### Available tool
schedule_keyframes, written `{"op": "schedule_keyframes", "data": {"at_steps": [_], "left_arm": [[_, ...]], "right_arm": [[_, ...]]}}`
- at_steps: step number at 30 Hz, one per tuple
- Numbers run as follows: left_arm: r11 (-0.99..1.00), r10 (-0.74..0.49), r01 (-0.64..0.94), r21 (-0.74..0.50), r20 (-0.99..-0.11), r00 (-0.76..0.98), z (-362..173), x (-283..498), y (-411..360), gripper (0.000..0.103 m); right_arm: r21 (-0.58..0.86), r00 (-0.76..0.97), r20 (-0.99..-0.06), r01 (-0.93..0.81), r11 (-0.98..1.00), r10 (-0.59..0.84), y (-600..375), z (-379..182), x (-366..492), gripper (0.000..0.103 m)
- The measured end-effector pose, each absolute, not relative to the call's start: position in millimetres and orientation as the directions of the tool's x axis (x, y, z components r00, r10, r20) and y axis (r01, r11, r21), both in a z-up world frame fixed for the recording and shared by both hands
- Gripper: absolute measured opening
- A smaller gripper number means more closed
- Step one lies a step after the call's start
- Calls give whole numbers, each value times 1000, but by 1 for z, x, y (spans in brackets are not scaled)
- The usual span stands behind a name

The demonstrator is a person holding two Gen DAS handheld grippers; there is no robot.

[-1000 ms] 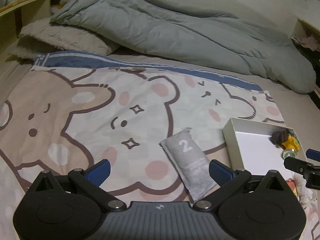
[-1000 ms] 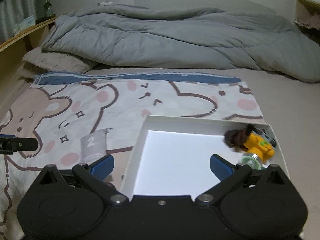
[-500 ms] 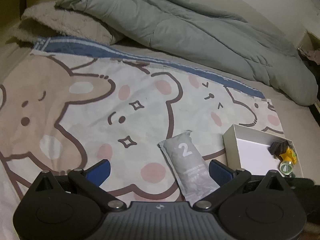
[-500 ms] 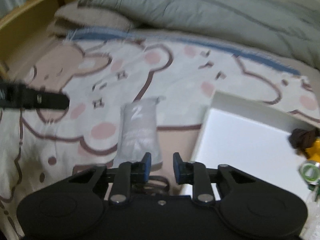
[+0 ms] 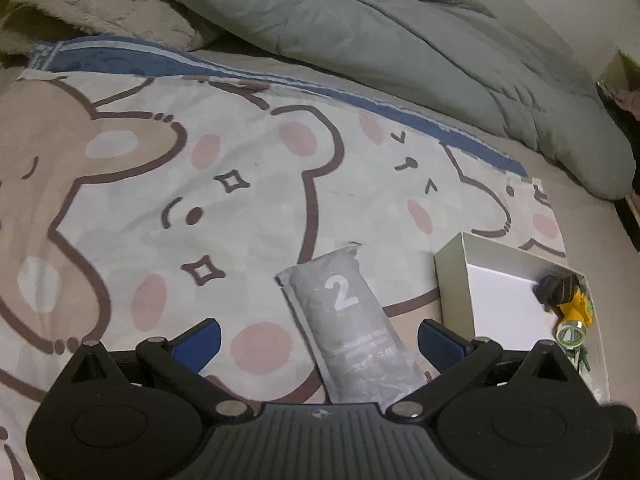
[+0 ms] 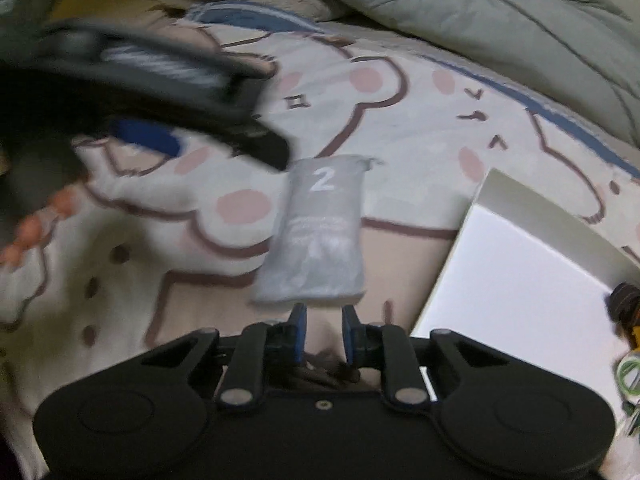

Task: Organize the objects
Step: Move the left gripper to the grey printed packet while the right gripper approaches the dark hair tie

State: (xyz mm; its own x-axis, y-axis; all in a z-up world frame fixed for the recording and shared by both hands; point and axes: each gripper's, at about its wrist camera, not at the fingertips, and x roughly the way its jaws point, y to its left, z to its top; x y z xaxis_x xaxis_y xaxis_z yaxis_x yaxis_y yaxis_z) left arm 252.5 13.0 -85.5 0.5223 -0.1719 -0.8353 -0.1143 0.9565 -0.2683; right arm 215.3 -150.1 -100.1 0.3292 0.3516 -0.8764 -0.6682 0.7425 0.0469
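A grey pouch [image 5: 352, 320] marked "2" lies flat on the bear-print sheet [image 5: 240, 184]. My left gripper [image 5: 320, 338] stands wide open just above it, the pouch lying between its blue fingers and nearer the right one, untouched. In the right wrist view the pouch [image 6: 320, 232] lies straight ahead, with its near edge just past my right gripper [image 6: 324, 320]. That gripper's jaws are closing to a narrow gap with only bare sheet between them. The left gripper [image 6: 208, 140] shows there as a blur at upper left. A white box [image 5: 452, 276] sits to the right.
The white box [image 6: 500, 188] holds a dark hair tie [image 5: 556, 286], a yellow toy [image 5: 576, 308] and a green ring [image 5: 570, 332] in its far right corner. A grey duvet [image 5: 400, 40] and a fuzzy pillow [image 5: 100, 12] lie behind. A hand's fingers [image 6: 36, 224] show at left.
My right gripper swung left from over the white box to the pouch, tipped downward, and its jaws went from wide open to a narrow gap. The left gripper sank closer to the pouch, still open.
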Motion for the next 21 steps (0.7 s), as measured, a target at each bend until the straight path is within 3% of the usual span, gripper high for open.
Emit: {"op": "schedule_keyframes", "data": {"at_steps": [8,14,21], "left_arm": [[961,-182,-92,-261,-847,500,-102,266,-12,103],[962,-162,-117,-246,-862,479,-124,275,-33,103],[987,-62,-106,-119,-901,430,-148,279,-56,103]], "right_arm": [[77,266,-877,-744,663,400,-180,-91,168,21],[93,231,-876,-779,620,422,-212,-91,138,30],[125,105,-909,-854,505,403,-233,-103,103,30]]}}
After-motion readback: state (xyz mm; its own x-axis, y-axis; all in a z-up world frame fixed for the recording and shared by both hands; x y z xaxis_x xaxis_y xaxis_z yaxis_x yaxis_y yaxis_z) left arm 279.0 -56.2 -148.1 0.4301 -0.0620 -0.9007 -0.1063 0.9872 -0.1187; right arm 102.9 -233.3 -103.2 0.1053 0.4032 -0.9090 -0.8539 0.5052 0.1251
